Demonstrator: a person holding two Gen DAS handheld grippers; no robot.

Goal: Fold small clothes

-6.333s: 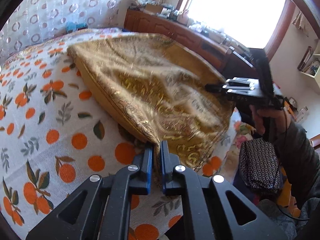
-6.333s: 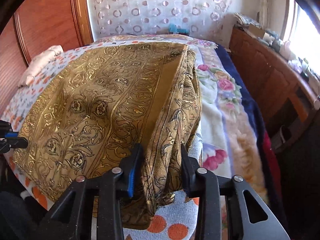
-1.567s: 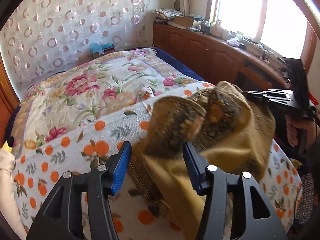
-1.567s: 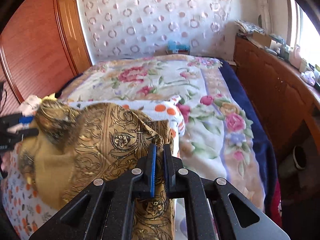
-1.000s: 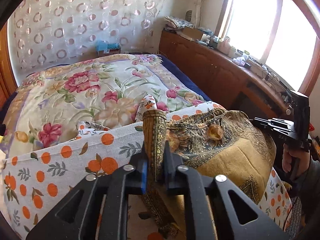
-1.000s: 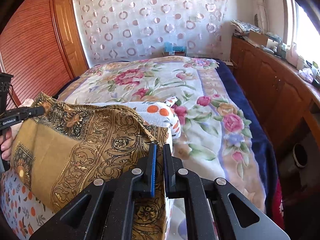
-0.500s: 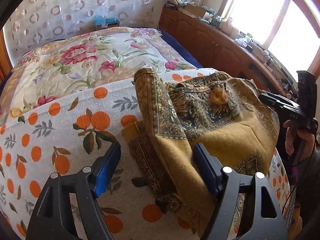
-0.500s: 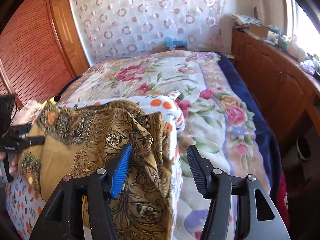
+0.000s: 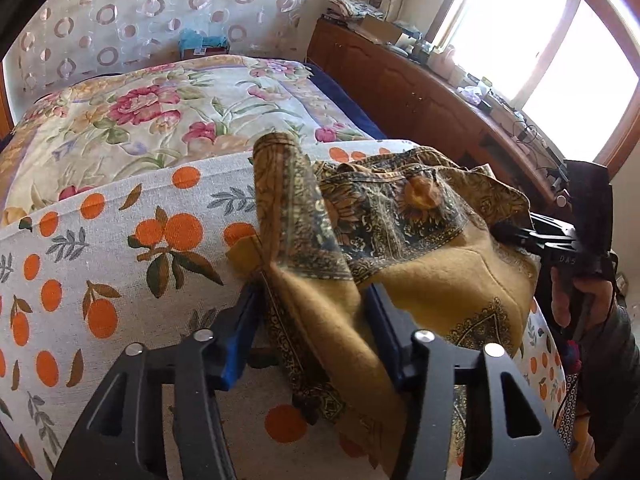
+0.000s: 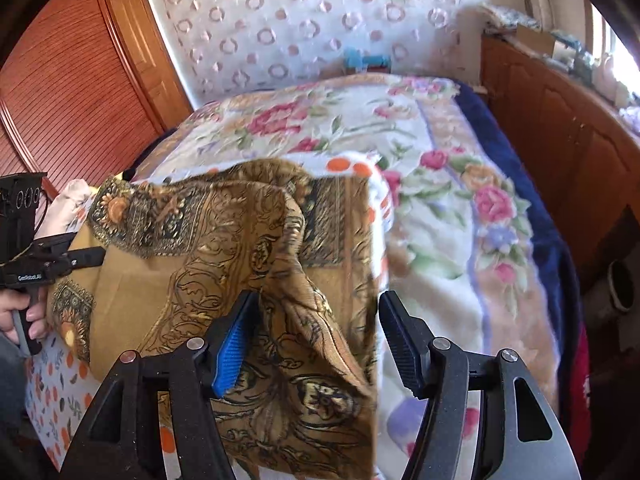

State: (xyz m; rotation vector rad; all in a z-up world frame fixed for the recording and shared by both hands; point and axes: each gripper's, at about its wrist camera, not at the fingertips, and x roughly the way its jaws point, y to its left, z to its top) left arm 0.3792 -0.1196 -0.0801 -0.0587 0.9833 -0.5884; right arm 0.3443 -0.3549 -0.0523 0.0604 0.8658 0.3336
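On the orange-print sheet (image 9: 100, 240), the gold scarf (image 9: 440, 280) was released by both wide-open grippers; corners should be realigned before re-gripping.

A bed (image 9: 344, 96) carries a floral blanket (image 9: 160, 116), an orange-print sheet (image 9: 100, 248) and, seemingly bunched, a gold cloth (image 10: 224, 264).

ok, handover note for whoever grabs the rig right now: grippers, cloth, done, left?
Left gripper: open, jaws either side of a raised ridge of the gold patterned cloth, not clamped.
Right gripper: open, straddling the cloth's other end.
Cloth: lies bunched and partly folded on the orange-print sheet, near the edge next to the floral blanket.
Done: cloth doubled over into a thick bundle.
Left: edges look uneven and lumpy; probably regrip, square up and flatten the fold.
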